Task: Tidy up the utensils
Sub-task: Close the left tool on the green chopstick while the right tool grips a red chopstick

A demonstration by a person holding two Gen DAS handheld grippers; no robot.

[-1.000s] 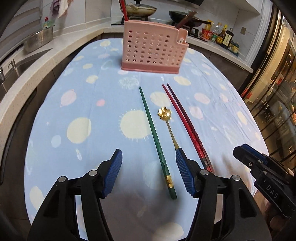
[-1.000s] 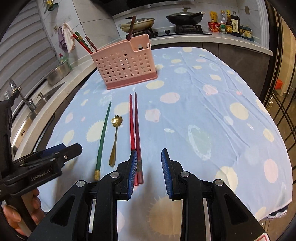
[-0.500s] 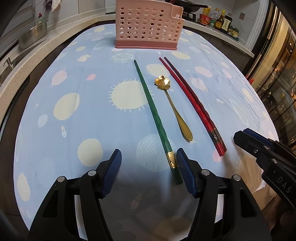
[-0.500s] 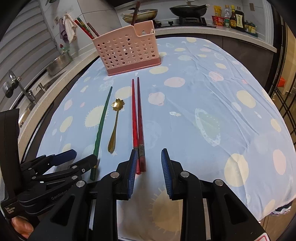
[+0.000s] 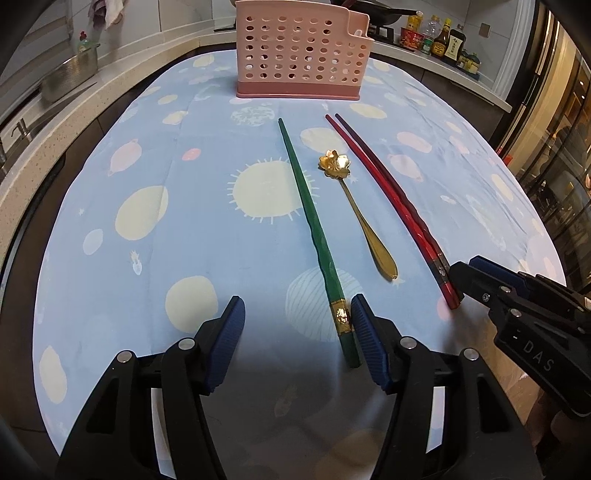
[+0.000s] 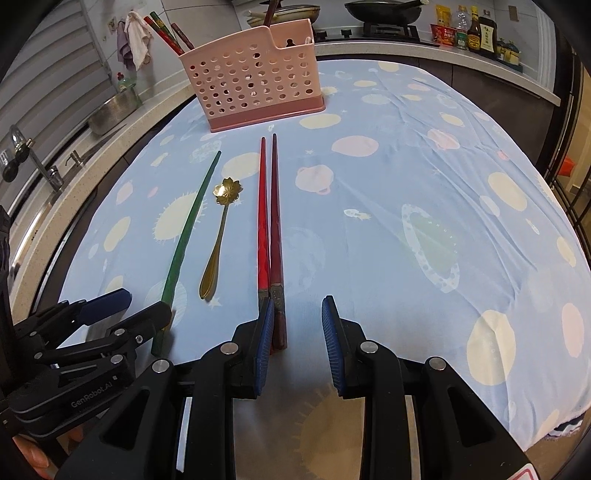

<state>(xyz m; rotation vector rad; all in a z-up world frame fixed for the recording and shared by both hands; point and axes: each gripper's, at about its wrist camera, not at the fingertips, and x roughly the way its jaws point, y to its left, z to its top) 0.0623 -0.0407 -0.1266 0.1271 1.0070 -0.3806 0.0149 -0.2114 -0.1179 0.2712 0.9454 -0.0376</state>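
A green chopstick (image 5: 314,229), a gold flower-headed spoon (image 5: 354,206) and a pair of red chopsticks (image 5: 391,199) lie side by side on the blue cloth. A pink perforated utensil basket (image 5: 301,51) stands behind them with several chopsticks in it. My left gripper (image 5: 297,339) is open, and the green chopstick's near end lies against the inside of its right finger. My right gripper (image 6: 297,332) is open; the red chopsticks' (image 6: 271,221) near ends lie beside its left finger. The green chopstick (image 6: 184,236) and spoon (image 6: 219,236) also show in the right wrist view.
The table's blue cloth (image 6: 424,192) drops off at the right and near edges. A counter with a sink and steel pot (image 5: 70,74) runs along the left. Sauce bottles (image 6: 472,31) and pans stand on the back counter.
Both grippers have moved down and forward to the near ends of the utensils. The utensils on the cloth have not moved.
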